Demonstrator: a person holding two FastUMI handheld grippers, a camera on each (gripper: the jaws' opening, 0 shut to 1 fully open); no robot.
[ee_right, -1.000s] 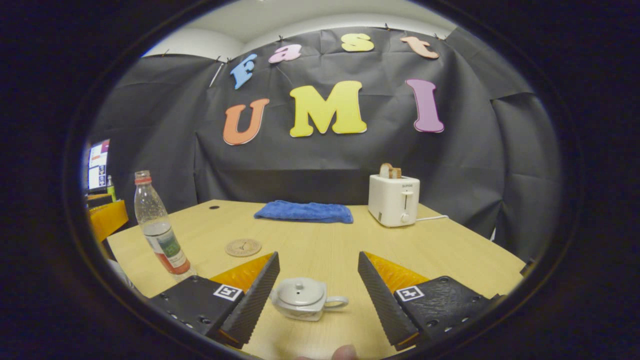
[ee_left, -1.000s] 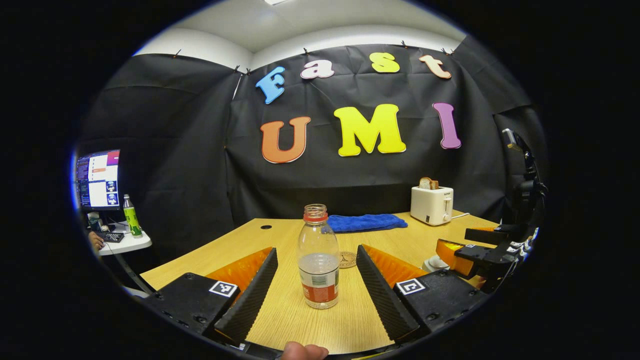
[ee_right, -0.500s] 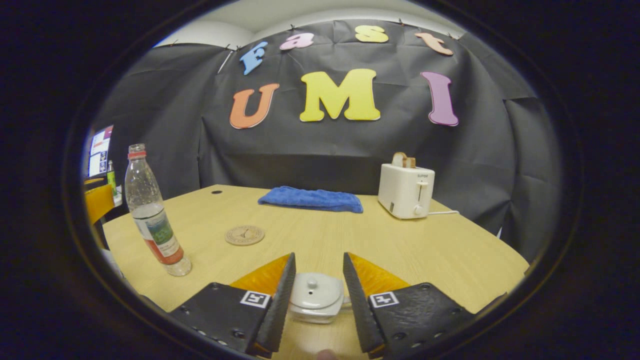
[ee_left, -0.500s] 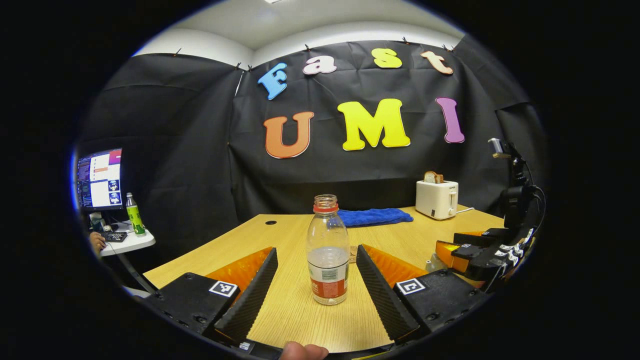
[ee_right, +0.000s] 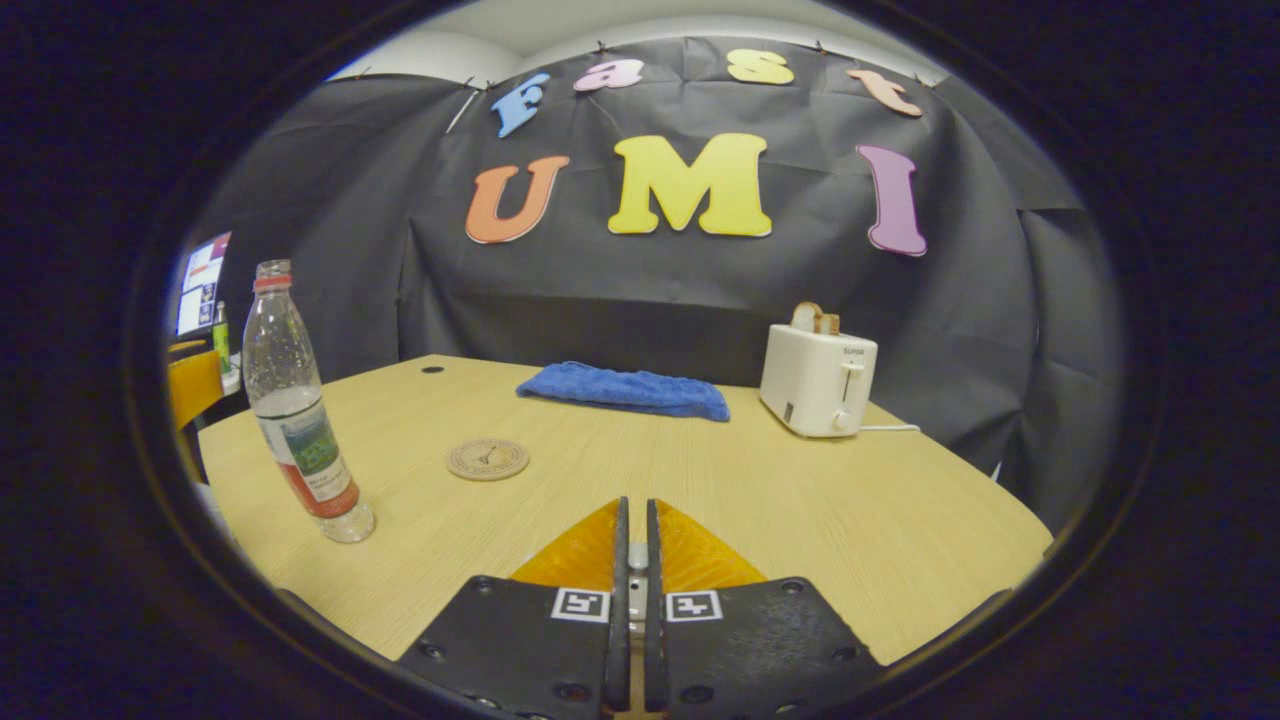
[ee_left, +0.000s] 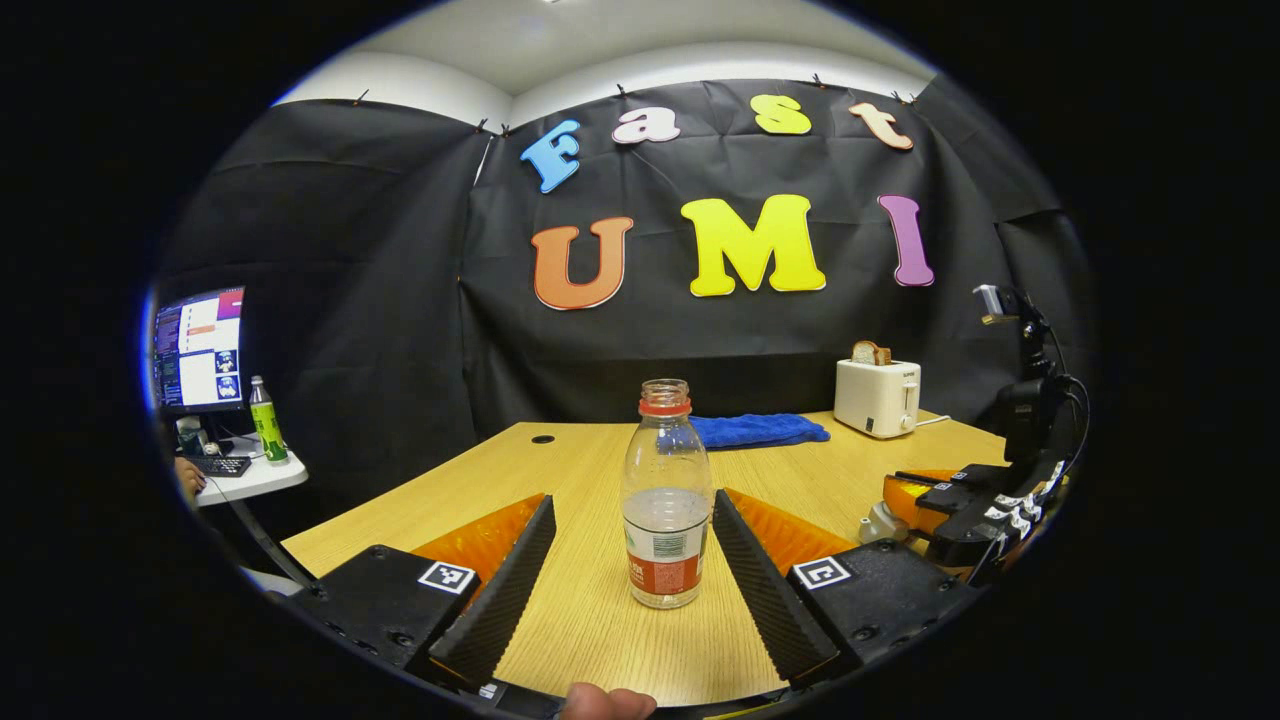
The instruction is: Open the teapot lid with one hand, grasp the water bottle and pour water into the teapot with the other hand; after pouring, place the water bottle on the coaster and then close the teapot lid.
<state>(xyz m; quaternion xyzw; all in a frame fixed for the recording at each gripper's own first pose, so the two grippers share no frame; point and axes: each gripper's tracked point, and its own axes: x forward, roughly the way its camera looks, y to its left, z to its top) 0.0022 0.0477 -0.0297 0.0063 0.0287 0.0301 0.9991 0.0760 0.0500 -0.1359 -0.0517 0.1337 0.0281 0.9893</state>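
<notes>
A clear water bottle (ee_left: 665,510) with a red neck ring, no cap and some water stands upright on the wooden table. My left gripper (ee_left: 632,498) is open, one finger on each side of the bottle and neither touching it. Farther right in the left gripper view, the small white teapot (ee_left: 878,521) sits under the right gripper. In the right gripper view, my right gripper (ee_right: 636,502) is shut on the teapot lid's knob (ee_right: 637,553), a white sliver between the fingers; the pot's body is hidden. The round coaster (ee_right: 487,459) lies beyond, with the bottle (ee_right: 300,420) at left.
A white toaster (ee_right: 818,385) with bread stands at the back right, and a blue cloth (ee_right: 625,391) lies along the table's far edge (ee_right: 560,365). Off the table to the left are a monitor (ee_left: 198,350), a green bottle (ee_left: 264,425) and a person's hand at a keyboard.
My right gripper came down over the teapot and shut its fingers on the lid knob. My left gripper moved forward and right, so the bottle now stands between its open fingers.
</notes>
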